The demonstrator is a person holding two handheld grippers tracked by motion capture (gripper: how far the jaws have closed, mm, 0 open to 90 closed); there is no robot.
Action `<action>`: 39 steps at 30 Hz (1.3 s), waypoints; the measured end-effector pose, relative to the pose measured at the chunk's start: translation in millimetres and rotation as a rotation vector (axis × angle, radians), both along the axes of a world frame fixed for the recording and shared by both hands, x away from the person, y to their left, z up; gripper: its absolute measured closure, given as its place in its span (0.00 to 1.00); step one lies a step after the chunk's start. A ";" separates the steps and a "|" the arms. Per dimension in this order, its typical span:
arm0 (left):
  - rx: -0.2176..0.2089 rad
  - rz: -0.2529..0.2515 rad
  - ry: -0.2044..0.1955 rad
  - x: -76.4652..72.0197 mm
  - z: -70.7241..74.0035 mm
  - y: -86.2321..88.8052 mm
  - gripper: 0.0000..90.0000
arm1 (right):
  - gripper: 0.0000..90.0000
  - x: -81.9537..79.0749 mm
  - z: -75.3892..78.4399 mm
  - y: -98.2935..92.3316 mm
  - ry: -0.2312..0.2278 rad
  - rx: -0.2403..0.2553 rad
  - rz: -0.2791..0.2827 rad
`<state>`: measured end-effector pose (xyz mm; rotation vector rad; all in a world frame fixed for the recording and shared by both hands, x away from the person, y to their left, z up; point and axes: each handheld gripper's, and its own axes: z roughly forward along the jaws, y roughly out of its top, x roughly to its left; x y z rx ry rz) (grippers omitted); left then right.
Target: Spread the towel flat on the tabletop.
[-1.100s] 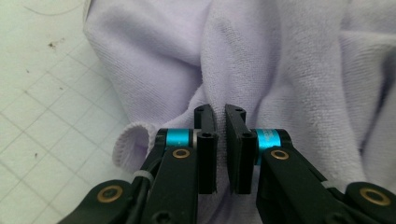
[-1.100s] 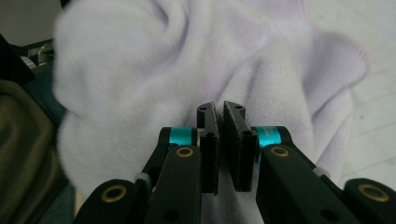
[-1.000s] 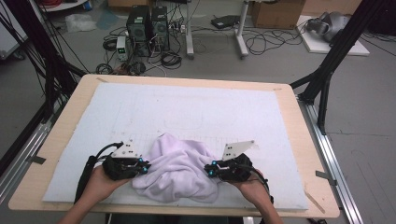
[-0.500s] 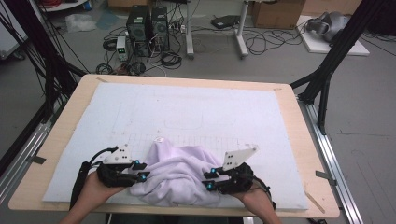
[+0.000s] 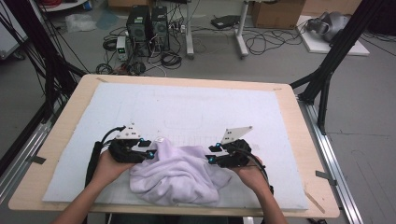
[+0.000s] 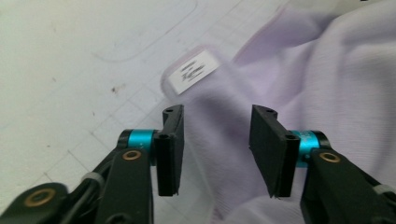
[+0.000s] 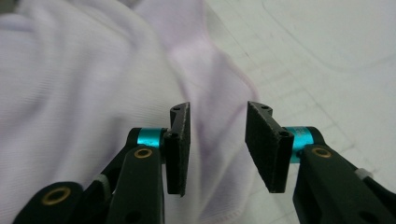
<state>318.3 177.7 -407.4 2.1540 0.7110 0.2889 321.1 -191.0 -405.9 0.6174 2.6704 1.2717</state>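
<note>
Both tools stand released, jaws just opened with cloth lying loose between them: the left tool [image 6: 215, 154] over the edge near the white label [image 6: 194, 70], the right tool [image 7: 217, 151] opposite. The crumpled lilac garment [image 5: 177, 175] sits at the worktop's [image 5: 60, 135] near edge.

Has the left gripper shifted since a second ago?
Yes. The left gripper has drawn back from the lilac cloth toward the table's left edge, its jaws having just been opening, no longer pinching the cloth.
</note>
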 end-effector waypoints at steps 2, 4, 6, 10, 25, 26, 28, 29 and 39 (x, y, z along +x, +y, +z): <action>0.026 0.008 0.028 7.5 -8.0 -3.2 0.59 | 0.65 9.6 -13.7 -1.2 0.042 -0.003 -0.028; 0.034 0.007 0.055 12.2 -13.8 -5.7 0.67 | 0.64 13.6 -20.2 -1.1 0.073 -0.007 -0.035; 0.042 -0.025 0.085 15.6 -18.6 -7.5 0.85 | 0.68 21.4 -32.8 0.8 0.128 -0.046 -0.042; 0.026 -0.022 0.080 16.0 -17.0 -5.5 0.95 | 0.90 25.4 -35.3 -0.1 0.176 0.002 0.005; -0.040 0.126 -0.031 38.7 37.5 14.7 0.96 | 0.94 39.0 32.6 -26.4 -0.001 -0.034 -0.098; -0.037 0.155 -0.049 53.0 46.1 12.1 0.96 | 0.94 46.0 36.9 -27.4 -0.008 -0.032 -0.107; -0.024 0.176 -0.075 67.4 57.3 8.8 0.96 | 0.94 57.0 44.9 -28.3 -0.021 -0.028 -0.124; -0.007 0.222 -0.135 93.7 77.1 1.7 0.96 | 0.94 88.6 69.8 -25.3 -0.078 -0.049 -0.170; 0.043 0.304 -0.066 130.8 62.7 -1.0 0.55 | 0.57 140.6 60.9 -16.2 -0.070 -0.048 -0.334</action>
